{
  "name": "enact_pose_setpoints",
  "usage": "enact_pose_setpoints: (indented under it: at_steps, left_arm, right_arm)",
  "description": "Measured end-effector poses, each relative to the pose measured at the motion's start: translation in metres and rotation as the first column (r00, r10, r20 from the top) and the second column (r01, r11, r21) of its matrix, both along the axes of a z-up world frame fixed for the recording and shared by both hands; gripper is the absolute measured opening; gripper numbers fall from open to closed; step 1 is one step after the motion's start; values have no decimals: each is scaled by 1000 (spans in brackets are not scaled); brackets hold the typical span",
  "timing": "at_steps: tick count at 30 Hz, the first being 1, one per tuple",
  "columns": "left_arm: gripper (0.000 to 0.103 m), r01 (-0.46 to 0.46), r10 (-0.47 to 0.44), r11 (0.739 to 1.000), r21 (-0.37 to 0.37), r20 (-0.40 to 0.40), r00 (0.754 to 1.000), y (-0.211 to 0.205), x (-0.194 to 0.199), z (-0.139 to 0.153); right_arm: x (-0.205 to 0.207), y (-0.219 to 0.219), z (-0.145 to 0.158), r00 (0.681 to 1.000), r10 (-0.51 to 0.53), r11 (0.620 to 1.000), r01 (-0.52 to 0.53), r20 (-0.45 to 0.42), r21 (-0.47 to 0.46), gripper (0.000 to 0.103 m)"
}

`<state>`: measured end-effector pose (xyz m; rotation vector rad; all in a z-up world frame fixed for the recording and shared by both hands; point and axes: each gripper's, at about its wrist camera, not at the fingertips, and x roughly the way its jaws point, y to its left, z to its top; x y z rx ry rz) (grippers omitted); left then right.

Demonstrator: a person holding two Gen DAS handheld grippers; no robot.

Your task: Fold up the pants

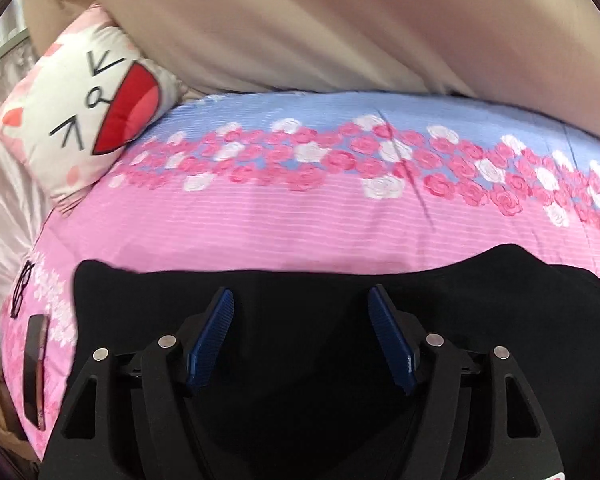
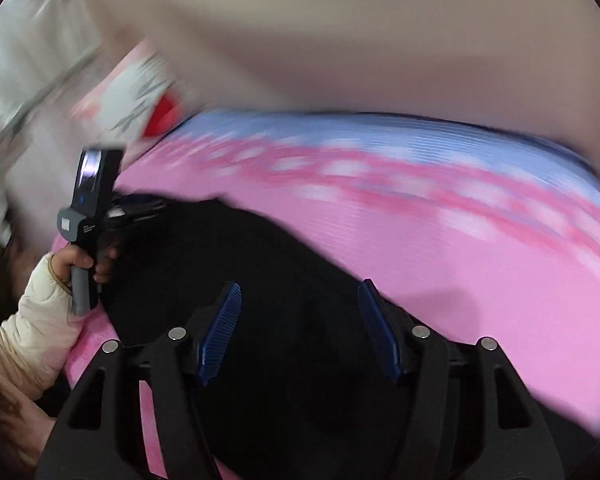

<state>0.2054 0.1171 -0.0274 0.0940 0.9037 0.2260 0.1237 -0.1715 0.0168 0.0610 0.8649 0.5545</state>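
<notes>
No brand names I can read here. The only writing-like marks are the black strokes of the cartoon face on the pillow (image 1: 84,108), and there's tiny print on the grey handle of the left gripper unit in the right wrist view, too small to make out.

Count: one pair of black pants (image 1: 300,360), one cartoon pillow, one pair of glasses (image 1: 22,288), one phone (image 1: 36,368), all on the bed (image 1: 300,232) with its pink-and-blue rose cover.

Taking the pants as my landmark: they're spread flat on the near part of the bed. The pillow sits well beyond them at the far left corner; glasses and phone lie just off their left edge.

My left gripper (image 1: 300,344) hangs over the pants with its blue fingers (image 1: 212,344) well apart, nothing pinched. The right gripper (image 2: 300,332) is the same, fingers spread wide over the black cloth, gripping nothing. In the right wrist view my left hand (image 2: 70,264) holds its handle at the pants' left end.
</notes>
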Motion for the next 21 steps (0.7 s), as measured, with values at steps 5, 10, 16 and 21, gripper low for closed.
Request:
enact_pose_setpoints:
  at_steps: [5, 10, 16, 21]
  left_arm:
    - [76, -11, 12, 999, 36, -16, 1000, 40, -18, 1]
    - [79, -29, 30, 999, 36, -30, 999, 75, -5, -16]
    - [80, -16, 16, 989, 147, 3, 1000, 73, 36, -24]
    - [76, -59, 57, 995, 80, 27, 998, 90, 43, -11]
  right_arm:
    - [92, 123, -31, 990, 129, 988, -133, -55, -79, 59]
    - [125, 168, -56, 976, 176, 978, -188, -129, -89, 8]
    - [160, 151, -69, 996, 10, 978, -30, -93, -205, 0]
    - [120, 99, -13, 993, -111, 992, 113, 42, -47, 5]
